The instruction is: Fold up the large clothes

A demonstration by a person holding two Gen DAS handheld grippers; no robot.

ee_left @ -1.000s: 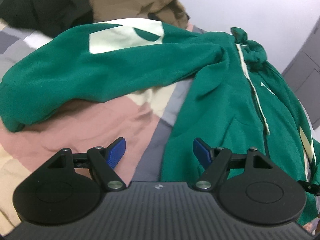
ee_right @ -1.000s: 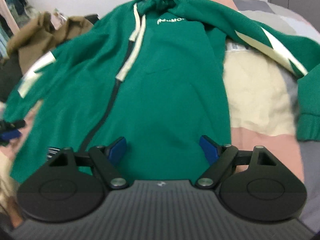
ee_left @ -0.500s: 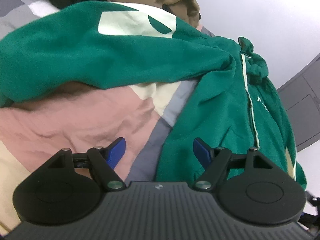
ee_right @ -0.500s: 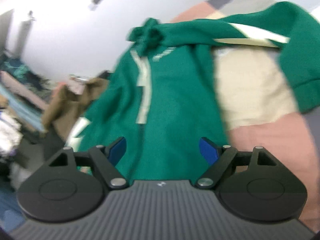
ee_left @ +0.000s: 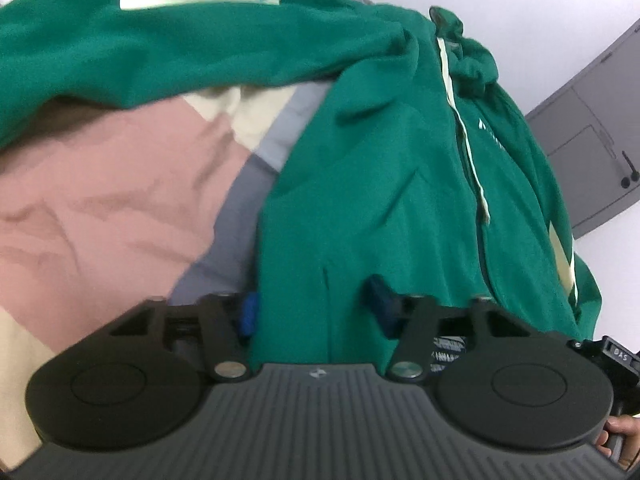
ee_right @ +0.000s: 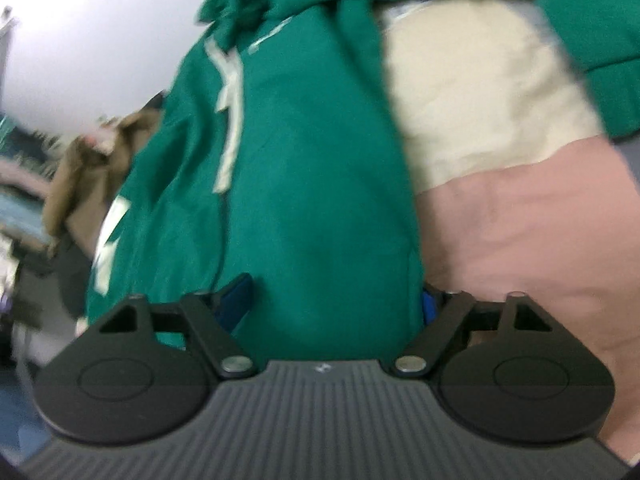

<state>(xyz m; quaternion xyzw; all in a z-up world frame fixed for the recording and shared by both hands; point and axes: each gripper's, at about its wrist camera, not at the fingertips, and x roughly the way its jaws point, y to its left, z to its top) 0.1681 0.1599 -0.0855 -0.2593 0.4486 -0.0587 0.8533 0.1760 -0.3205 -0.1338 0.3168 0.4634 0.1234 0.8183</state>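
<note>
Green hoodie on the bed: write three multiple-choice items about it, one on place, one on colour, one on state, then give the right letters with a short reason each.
1. Which part of the green hoodie lies between the left gripper jaws?
A. the hood
B. the bottom hem at its corner
C. a sleeve cuff

2. What colour are the drawstrings?
A. black
B. red
C. cream

3. How does the hoodie lie on the patchwork bedspread?
A. front up, sleeves spread out
B. folded into a neat square
C. rolled into a ball

Right letters: B, C, A.
B: in the left wrist view the hem corner sits between the closing jaws, the hood far off at the top.
C: both views show pale cream cords down the chest.
A: the zip and cords face up, and a sleeve stretches sideways.
</note>
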